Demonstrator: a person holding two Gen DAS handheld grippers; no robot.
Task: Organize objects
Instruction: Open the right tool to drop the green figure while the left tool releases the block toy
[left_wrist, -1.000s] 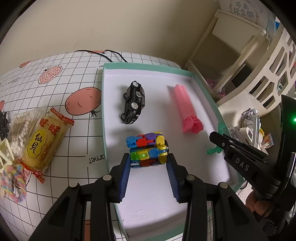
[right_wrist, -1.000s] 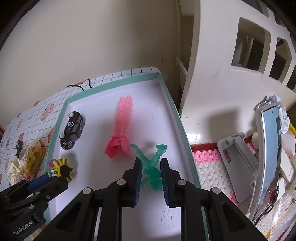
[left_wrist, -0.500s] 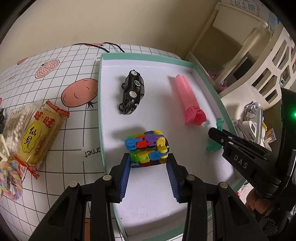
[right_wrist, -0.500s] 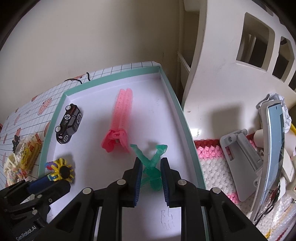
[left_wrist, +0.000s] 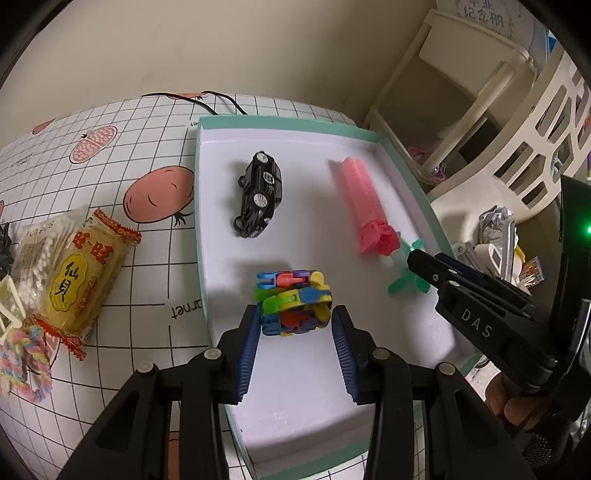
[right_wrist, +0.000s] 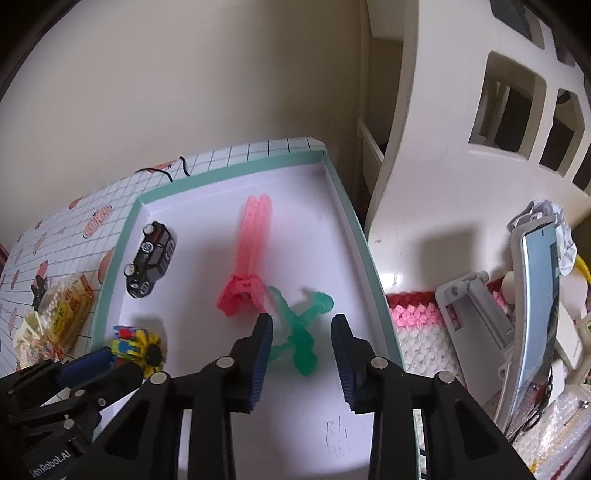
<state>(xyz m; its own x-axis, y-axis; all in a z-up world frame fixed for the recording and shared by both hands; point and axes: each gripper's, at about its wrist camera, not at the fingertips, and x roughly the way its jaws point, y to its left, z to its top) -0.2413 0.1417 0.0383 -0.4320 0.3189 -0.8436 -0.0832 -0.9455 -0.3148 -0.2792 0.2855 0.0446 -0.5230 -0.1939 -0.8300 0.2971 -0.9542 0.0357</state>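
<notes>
Both items appear set down inside the tray (left_wrist: 402, 173); judged step: release and withdrawal, two placements done. The multicoloured block toy (left_wrist: 293, 302) rests on the tray floor just ahead of the left gripper (left_wrist: 295, 328), whose jaws stand apart, the left pad close against the toy, the right pad clear of it. The green figure (right_wrist: 301, 328) lies between and just beyond the tips of the right gripper (right_wrist: 302, 332), jaws spread wide, neither pad seen touching it.

Next move, as judged: back each gripper straight out without dragging its item, then fetch what remains outside.

Beyond the jaws: pink toy (right_wrist: 249, 254) touching the green figure's far side; black toy car (left_wrist: 258, 195) farther off. Left of the tray, on the checked cloth (left_wrist: 110, 177), lie a yellow snack packet (left_wrist: 79, 280) and a cotton swab pack (left_wrist: 40, 251)
</notes>
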